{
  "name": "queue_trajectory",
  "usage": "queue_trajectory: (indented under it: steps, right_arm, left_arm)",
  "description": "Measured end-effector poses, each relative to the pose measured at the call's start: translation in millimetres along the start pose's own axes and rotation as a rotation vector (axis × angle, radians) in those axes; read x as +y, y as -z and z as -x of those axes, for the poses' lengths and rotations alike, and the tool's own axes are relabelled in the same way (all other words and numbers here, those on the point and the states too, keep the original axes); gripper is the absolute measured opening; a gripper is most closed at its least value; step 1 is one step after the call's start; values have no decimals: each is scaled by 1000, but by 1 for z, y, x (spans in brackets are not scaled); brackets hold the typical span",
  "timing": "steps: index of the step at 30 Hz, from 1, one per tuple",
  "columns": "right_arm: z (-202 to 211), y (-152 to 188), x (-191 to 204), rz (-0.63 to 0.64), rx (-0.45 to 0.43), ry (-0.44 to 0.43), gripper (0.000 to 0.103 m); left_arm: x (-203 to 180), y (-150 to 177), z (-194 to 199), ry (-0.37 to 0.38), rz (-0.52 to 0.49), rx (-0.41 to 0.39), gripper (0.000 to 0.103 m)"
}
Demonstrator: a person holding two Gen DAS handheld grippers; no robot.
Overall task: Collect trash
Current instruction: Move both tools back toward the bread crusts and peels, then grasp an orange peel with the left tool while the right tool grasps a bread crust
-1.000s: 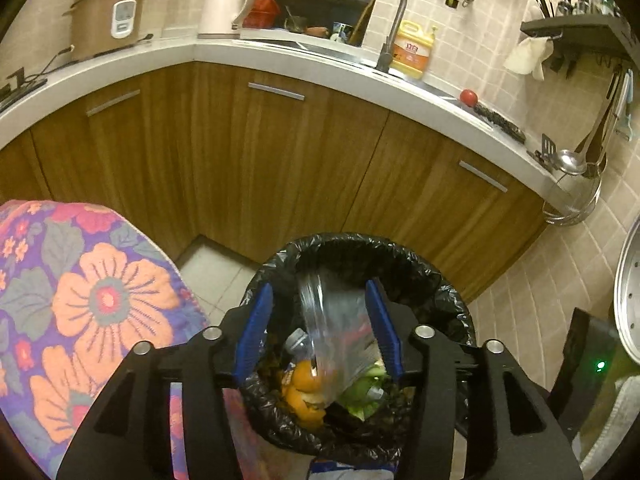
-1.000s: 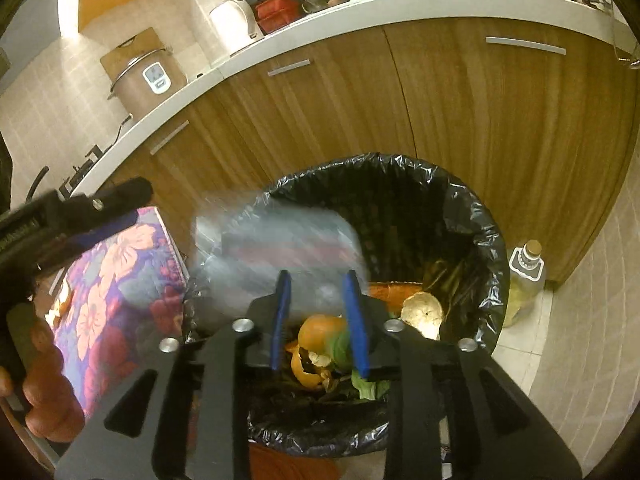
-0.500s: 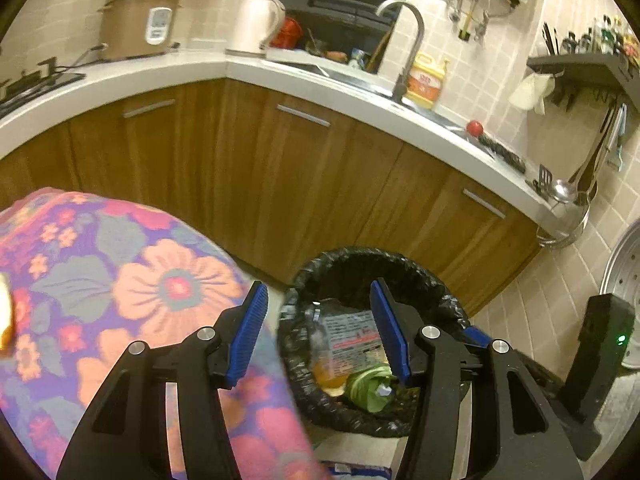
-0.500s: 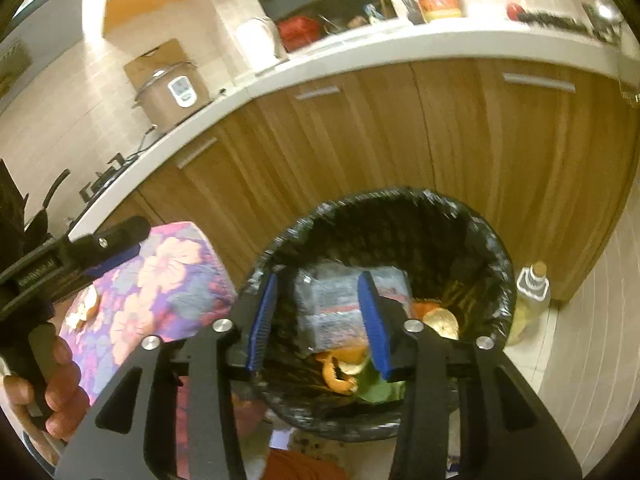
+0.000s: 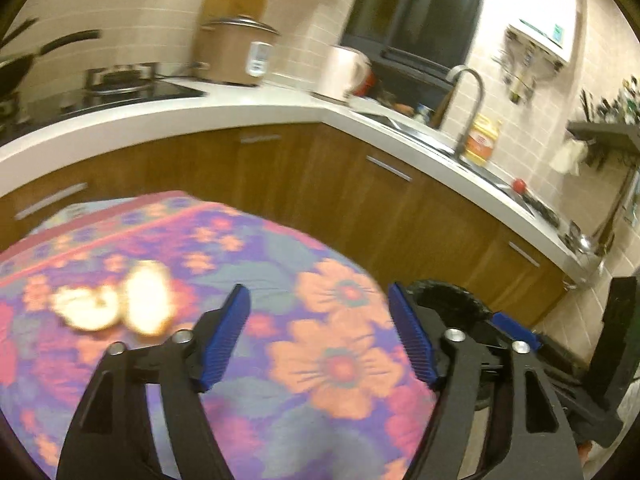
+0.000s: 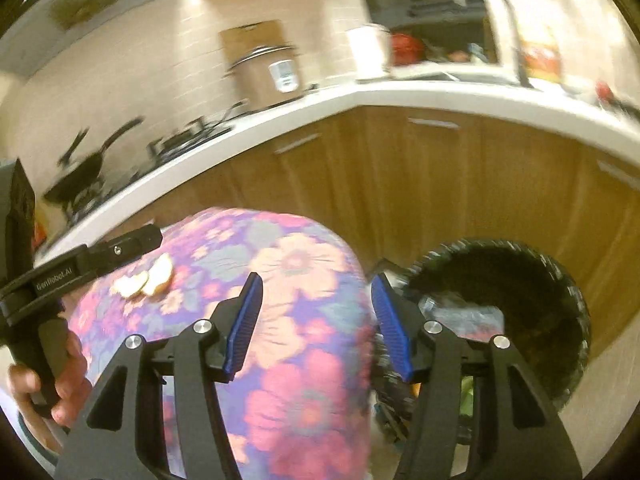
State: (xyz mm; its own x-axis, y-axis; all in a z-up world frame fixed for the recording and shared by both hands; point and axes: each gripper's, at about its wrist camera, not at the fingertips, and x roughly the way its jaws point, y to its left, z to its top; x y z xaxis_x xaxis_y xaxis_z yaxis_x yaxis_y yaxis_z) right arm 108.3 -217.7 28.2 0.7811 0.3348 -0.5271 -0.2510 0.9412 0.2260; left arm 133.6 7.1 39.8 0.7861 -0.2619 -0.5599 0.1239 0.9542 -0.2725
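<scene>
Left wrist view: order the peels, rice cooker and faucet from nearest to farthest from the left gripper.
1. Peels, on the floral cloth, just left of the left gripper.
2. Rice cooker, on the counter, back left.
3. Faucet, back right; too close to the cooker to rank firmly.

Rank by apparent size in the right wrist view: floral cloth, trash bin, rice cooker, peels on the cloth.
1. Floral cloth, though it is nearest the camera.
2. Trash bin.
3. Rice cooker, farther away.
4. Peels.

Floral cloth (image 5: 328, 360) on table, matt. Cabinet fronts (image 5: 360, 200) wood-grain, satin. Countertop (image 5: 180, 114) smooth, white. Bin liner (image 6: 560, 280) crinkled black plastic, glossy. Tap (image 5: 470, 96) metal.
</scene>
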Motion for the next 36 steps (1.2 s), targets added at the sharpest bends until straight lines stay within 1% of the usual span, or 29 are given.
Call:
queue_trajectory:
  steps: [3,6,7,9,13,14,19,20,23,24,26,28,30,32,33,34,35,36]
  right_arm:
    - [-9,-8,45,94,10,-47,55]
    - [-20,-11,83,164,17,-70,55]
    - [-25,-12,99,193,19,-81,55]
    - [-31,-12,119,229,25,-102,55]
    - [-54,-12,156,278,59,-145,55]
    - [-61,-13,164,286,72,-155,55]
    - [-102,-14,184,286,149,-175,55]
    - [-113,-16,186,277,170,-179,55]
    - [-131,-20,185,261,190,-176,55]
    - [-137,-22,184,254,193,-173,55]
    - [-145,-23,183,244,195,-173,55]
    - [-152,-23,183,240,193,-167,55]
    - [-160,-23,184,239,188,-162,55]
    - [-169,-23,184,232,198,-162,55]
    - [-172,-22,184,227,206,-165,55]
    - [-178,-21,185,218,220,-168,55]
    - [-182,-20,185,216,231,-166,55]
    - [-188,-19,188,224,250,-151,55]
  left_arm:
    - [38,2,18,-82,28,-22,72]
    - [72,4,34,-156,44,-45,72]
    - [86,4,39,-181,66,-50,72]
    - [115,6,47,-205,125,-57,72]
    - [156,5,55,-251,205,-57,72]
    - [162,3,52,-252,219,-48,72]
    - [186,3,22,-196,255,65,72]
    - [187,4,15,-196,262,79,72]
    - [191,6,-3,-187,265,122,71]
    - [190,5,-10,-205,256,147,71]
    - [187,7,-21,-238,233,172,64]
    - [187,10,-29,-231,229,183,60]
    - [186,11,-31,-250,221,168,54]
    - [183,11,-33,-261,198,172,40]
    - [180,12,-34,-278,180,172,39]
    - [178,12,-36,-290,169,173,32]
    - [176,12,-37,-300,157,174,24]
    - [175,12,-38,-311,143,177,21]
